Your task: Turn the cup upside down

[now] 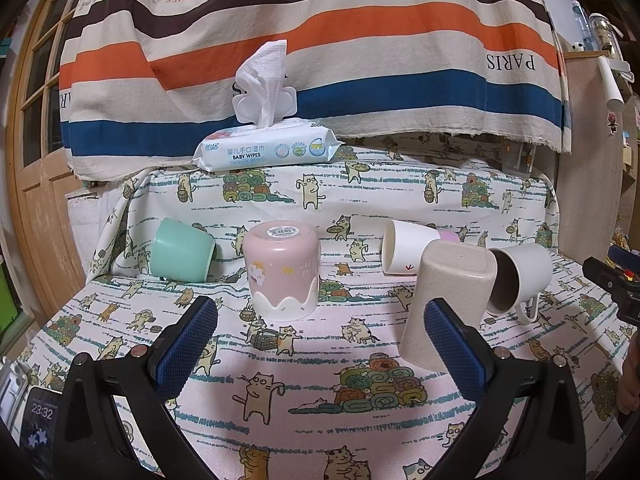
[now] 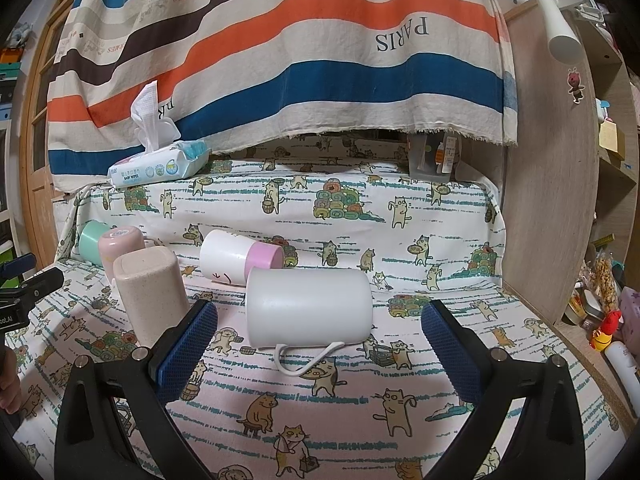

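Left wrist view shows a tabletop (image 1: 304,400) covered by a cat-print cloth that also climbs a raised ledge at the back. On that ledge lies a pack of baby wipes (image 1: 268,146) with one sheet pulled up, and a striped fabric (image 1: 320,40) printed with "PARIS" hangs behind it. A wooden door (image 1: 36,140) stands at the left edge, and a phone (image 1: 40,424) reading 23:32 sits at the lower left corner, partly cut off.

The left gripper (image 1: 320,344) is spread wide and holds nothing. The pink cup (image 1: 283,270) stands mouth down ahead of it, with a green cup (image 1: 182,250) on its side to the left. The beige cup (image 1: 448,300) stands mouth down, partly hidden behind the right finger.

In the right wrist view the right gripper (image 2: 320,344) is likewise wide apart and empty. The white mug (image 2: 310,308) lies on its side between and just beyond its fingers, handle toward the camera. A white-and-pink cup (image 2: 240,256) lies on its side behind it. Wooden shelving (image 2: 560,200) fills the right, its small items too blurred to name.
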{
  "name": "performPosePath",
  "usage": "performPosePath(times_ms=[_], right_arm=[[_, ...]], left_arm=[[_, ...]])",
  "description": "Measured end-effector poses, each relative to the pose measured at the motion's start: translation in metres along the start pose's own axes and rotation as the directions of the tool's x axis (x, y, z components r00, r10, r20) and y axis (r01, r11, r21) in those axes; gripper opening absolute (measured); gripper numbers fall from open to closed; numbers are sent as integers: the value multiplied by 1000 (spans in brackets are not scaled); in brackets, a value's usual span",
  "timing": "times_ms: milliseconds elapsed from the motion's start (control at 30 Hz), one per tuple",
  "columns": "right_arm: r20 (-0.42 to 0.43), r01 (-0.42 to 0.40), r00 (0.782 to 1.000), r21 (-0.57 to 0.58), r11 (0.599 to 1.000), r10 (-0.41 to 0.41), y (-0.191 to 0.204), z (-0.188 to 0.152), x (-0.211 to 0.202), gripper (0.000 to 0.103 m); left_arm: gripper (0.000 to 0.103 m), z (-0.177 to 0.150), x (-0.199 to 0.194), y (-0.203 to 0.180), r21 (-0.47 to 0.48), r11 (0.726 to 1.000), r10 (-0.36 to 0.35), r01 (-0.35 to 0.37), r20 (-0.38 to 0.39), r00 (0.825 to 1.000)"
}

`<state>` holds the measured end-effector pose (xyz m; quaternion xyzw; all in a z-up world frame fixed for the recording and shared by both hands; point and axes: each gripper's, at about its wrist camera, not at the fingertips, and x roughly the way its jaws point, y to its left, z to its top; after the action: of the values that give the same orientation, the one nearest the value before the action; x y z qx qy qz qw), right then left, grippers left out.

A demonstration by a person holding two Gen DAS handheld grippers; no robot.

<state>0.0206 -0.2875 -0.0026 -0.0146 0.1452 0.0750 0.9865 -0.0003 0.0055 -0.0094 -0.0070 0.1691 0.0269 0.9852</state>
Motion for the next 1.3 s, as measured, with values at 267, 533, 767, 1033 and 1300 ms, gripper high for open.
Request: performPosePath(times_ms=[267,533,767,1033,1300], right_arm=[[0,0,1000,0,1000,0,0,0,0,103],[-1,1,1000,0,1000,-1,0,0,0,103],[-1,1,1000,0,1000,-1,0,1,1,103],[-11,1,1000,5,1000,-1,-2,-4,3,103],[-11,1,1000,4,1000,-1,-1,-2,4,103]], left_arm=[[103,0,0,0,0,1000,0,0,0,1000],[103,0,0,0,0,1000,0,0,0,1000],[103,0,0,0,0,1000,0,0,0,1000],[103,0,1,1,-1,1000,1,-1,-1,1000],[103,1,1,2,-7,1000,2,-2,-4,1000]])
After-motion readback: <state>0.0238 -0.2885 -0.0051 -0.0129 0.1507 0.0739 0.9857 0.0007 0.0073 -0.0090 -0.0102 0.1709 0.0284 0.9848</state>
